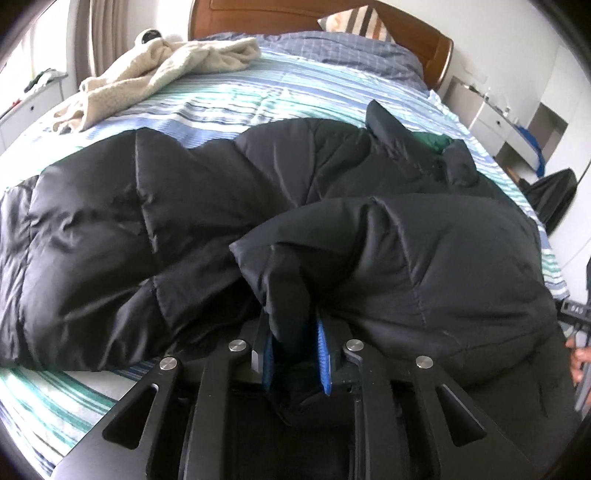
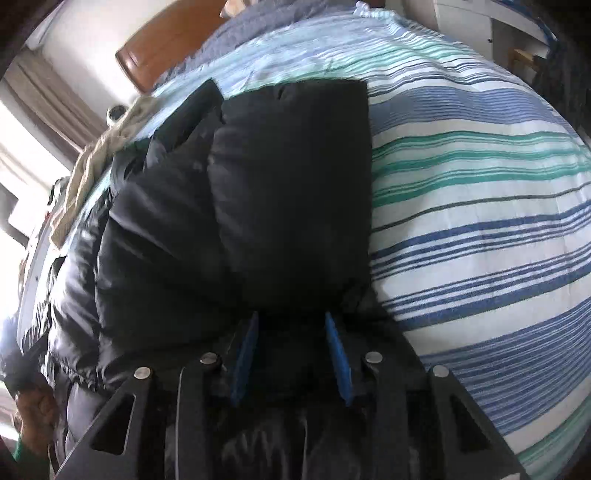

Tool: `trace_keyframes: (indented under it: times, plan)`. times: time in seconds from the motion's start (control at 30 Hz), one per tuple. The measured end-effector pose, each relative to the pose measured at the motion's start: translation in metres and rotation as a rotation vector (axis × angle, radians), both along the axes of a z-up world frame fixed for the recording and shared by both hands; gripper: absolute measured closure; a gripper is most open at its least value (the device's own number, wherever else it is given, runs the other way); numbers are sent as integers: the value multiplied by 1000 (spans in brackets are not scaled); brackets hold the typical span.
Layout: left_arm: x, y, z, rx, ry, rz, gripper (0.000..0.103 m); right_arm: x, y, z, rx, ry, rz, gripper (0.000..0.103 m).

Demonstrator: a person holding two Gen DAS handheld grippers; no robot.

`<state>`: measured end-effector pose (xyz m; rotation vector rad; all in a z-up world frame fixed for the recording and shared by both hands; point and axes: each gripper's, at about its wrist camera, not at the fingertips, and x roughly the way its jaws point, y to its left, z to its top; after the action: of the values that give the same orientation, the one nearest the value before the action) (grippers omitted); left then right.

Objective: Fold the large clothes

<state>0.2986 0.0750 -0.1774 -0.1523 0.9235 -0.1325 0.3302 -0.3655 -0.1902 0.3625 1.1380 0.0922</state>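
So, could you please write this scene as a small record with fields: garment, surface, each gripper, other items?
garment: black puffer jacket, spread across the bed, partly folded over itself
surface: bed with striped cover
left gripper: a fold of jacket fabric lies between its blue pads
right gripper: at the jacket's near edge, fabric between the pads, grip not clear
other items: cream fleece garment near the headboard; striped pillow

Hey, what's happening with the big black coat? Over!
Left gripper pinching black coat sleeve. Right gripper over coat; grip unclear. Cream blanket lies clear.
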Motion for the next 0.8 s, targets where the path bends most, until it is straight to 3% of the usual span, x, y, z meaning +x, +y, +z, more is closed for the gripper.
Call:
trace_keyframes:
  times: [0.1,0.2,0.3,0.43,0.53,0.57,0.67,0.8]
  plan:
    - [-1,-2,-3,13,-7,-2,85,12,1,20,-53,61,48,66]
    - [-2,-1,-5,-3,-9,-1,85,27,-5,66,-94,-84,48,66]
    - [-3,2,-6,-23,-7,1,84,54,-15,84,-71,-180,-2,66]
    - [-4,0,-6,-10,-9,1,84,96,-19,52,-12,-173,-76,66]
    - [-5,-2,-6,-2,-14,-2,84,111,-22,2,34,-63,-123,67]
    - [-4,-2,-6,0,-15,-4,84,108,-21,-4,47,-72,-137,67]
    - [-4,-3,-7,5,-17,-3,84,104,-14,3,7,-85,-125,67]
    - [-4,-2,-8,-6,-20,-2,84,68,-10,43,10,-124,-45,67]
